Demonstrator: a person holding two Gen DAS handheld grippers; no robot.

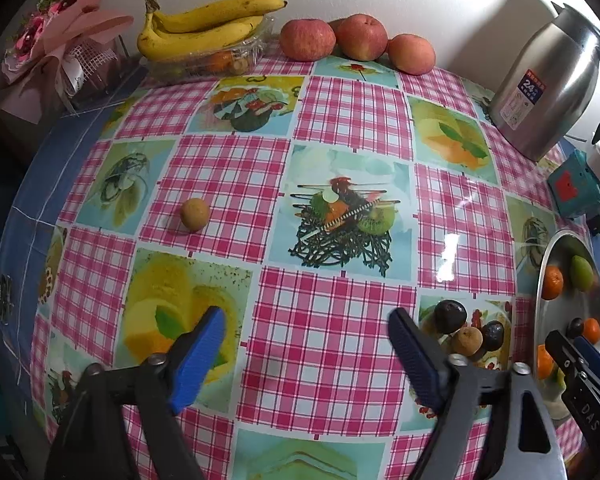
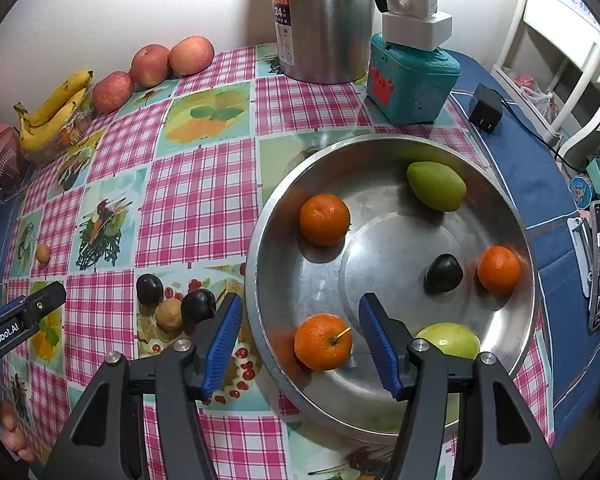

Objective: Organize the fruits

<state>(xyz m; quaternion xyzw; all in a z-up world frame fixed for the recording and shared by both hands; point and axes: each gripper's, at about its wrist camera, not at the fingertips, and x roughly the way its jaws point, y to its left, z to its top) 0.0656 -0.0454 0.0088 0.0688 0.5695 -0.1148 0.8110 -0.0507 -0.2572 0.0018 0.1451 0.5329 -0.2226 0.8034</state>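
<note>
**Fruit split between tablecloth and steel bowl, both grippers empty**

Bananas (image 1: 204, 24) are lying over a clear plastic tray (image 1: 220, 60) at the far left of the table, against the wall, with three apples (image 1: 356, 38) lining up just to their right. Nearer, a lone longan (image 1: 195, 214) is sitting on the checked tablecloth (image 1: 332, 344), well apart from everything else. The left gripper (image 1: 306, 354) is hovering above the cloth with its blue pads (image 1: 198, 360) spread wide and nothing between them.

Further right, two dark plums (image 2: 150, 289) and a brown longan (image 2: 169, 315) are clustering together, touching, just beside the left rim of the steel bowl (image 2: 272, 376). The right gripper (image 2: 300, 346) is hanging over the bowl's near edge, jaws standing wide apart and gripping nothing; an orange with a stem (image 2: 323, 342) is lying in the bowl below the gap.

Inside the bowl, a second orange (image 2: 325, 219) is resting at the left, a green mango (image 2: 436, 186) at the back, a dark plum (image 2: 443, 273) near the middle with a third orange (image 2: 499, 269) just beside it, and a green fruit (image 2: 450, 338) is partly hiding behind the right finger. Behind the bowl, a steel kettle (image 2: 324, 20) and a teal toy box (image 2: 412, 80) are standing.
</note>
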